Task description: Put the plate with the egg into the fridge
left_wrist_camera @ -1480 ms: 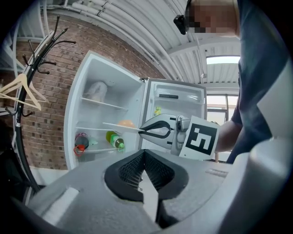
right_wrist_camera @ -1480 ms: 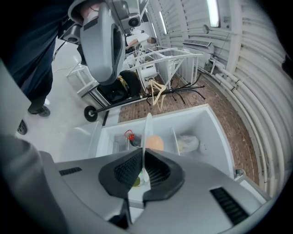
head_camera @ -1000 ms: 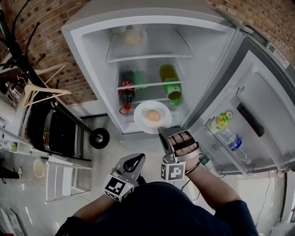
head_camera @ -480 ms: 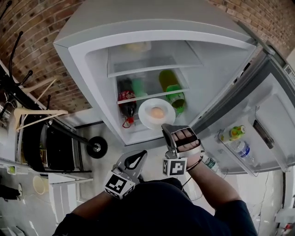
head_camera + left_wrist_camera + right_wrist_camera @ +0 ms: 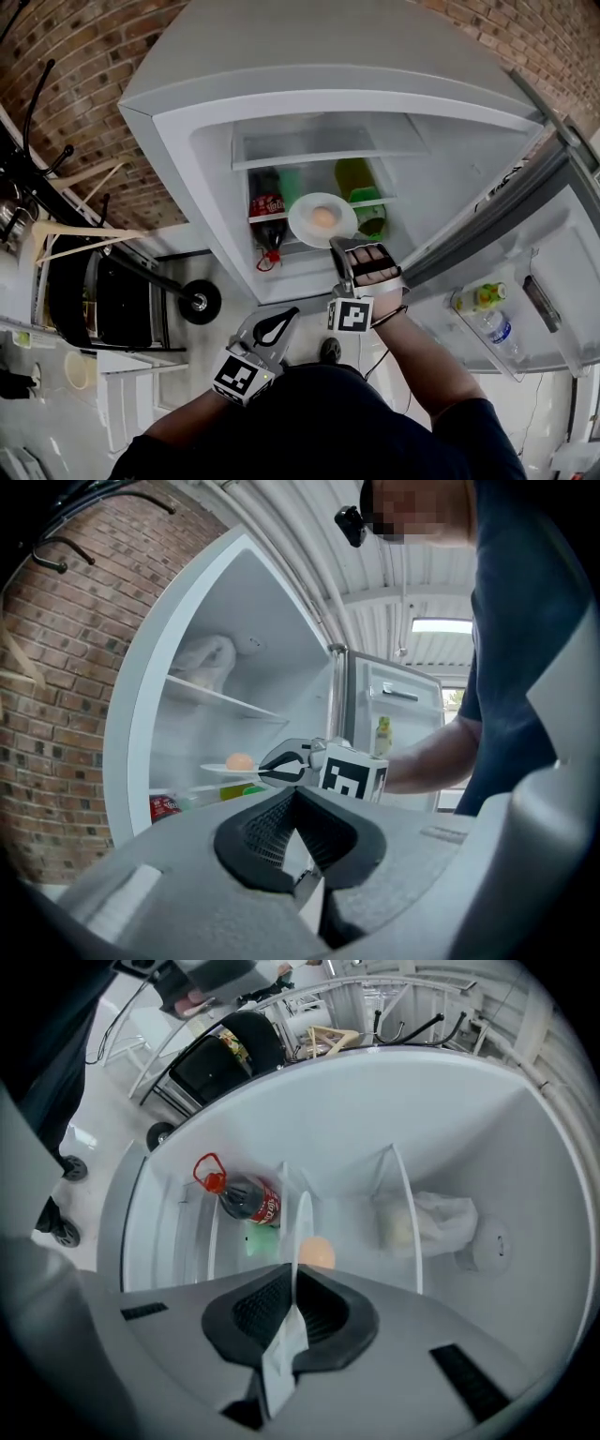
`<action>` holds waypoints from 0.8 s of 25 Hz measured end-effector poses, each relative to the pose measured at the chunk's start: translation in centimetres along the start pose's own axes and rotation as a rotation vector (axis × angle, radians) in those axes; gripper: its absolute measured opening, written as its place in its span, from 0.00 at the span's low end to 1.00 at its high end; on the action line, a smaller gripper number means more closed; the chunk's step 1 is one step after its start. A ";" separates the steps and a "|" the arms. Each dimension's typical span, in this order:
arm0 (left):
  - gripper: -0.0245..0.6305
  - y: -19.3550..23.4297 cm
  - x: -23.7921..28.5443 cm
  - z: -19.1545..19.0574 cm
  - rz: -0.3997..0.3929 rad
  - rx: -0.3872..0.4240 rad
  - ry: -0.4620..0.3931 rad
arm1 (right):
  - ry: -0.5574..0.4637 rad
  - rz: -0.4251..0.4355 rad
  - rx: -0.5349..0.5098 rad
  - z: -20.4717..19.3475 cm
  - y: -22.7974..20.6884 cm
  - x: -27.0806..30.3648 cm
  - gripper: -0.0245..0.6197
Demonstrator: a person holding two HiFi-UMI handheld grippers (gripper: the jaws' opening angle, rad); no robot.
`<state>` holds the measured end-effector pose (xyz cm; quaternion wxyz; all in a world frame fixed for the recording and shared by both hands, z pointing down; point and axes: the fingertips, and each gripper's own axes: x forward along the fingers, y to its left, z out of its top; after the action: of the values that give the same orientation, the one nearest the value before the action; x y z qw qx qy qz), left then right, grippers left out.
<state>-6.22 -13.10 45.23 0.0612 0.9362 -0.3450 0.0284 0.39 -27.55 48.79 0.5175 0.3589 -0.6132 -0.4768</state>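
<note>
A white plate [image 5: 309, 225] with a brown egg [image 5: 323, 217] on it hangs level in the open fridge [image 5: 187, 141], in the mouth of its middle compartment. My right gripper [image 5: 337, 246] is shut on the plate's near rim. In the right gripper view the plate [image 5: 302, 1227] shows edge-on between the pads, with the egg [image 5: 318, 1252] just beyond. The left gripper view shows the plate [image 5: 217, 770] held above a shelf. My left gripper [image 5: 274, 328] is shut on nothing, low near my body.
A cola bottle [image 5: 269, 217] and a green bottle [image 5: 361, 192] lie on the shelf behind the plate. A white bag [image 5: 431, 1221] sits in the compartment above. The open door [image 5: 562, 253] at the right holds bottles [image 5: 483, 298]. A black cart [image 5: 103, 291] and wooden hangers [image 5: 80, 239] stand left.
The right gripper has carried the plate with the egg up and further toward the middle compartment. The left gripper has stayed where it was.
</note>
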 end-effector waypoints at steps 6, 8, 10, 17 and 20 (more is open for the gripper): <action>0.04 1.1 0.7 0.7 0.043 0.012 -0.005 | 0.001 0.028 -0.022 -0.7 -0.2 3.6 0.07; 0.04 1.2 1.0 0.7 0.057 0.003 -0.008 | 0.002 0.043 -0.029 -0.9 0.0 4.8 0.07; 0.04 1.4 1.2 0.8 0.062 0.007 -0.011 | 0.007 0.060 -0.031 -1.1 0.3 5.7 0.07; 0.04 1.8 1.7 0.5 0.079 -0.010 -0.010 | 0.017 0.070 -0.045 -1.5 0.4 8.2 0.07; 0.04 2.1 1.8 0.3 0.084 -0.022 -0.010 | 0.025 0.089 -0.053 -1.6 0.7 9.1 0.07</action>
<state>-6.19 -15.85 45.31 0.0687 0.9202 -0.3848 0.0224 0.14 -36.22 52.11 0.5551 0.3231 -0.6092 -0.4651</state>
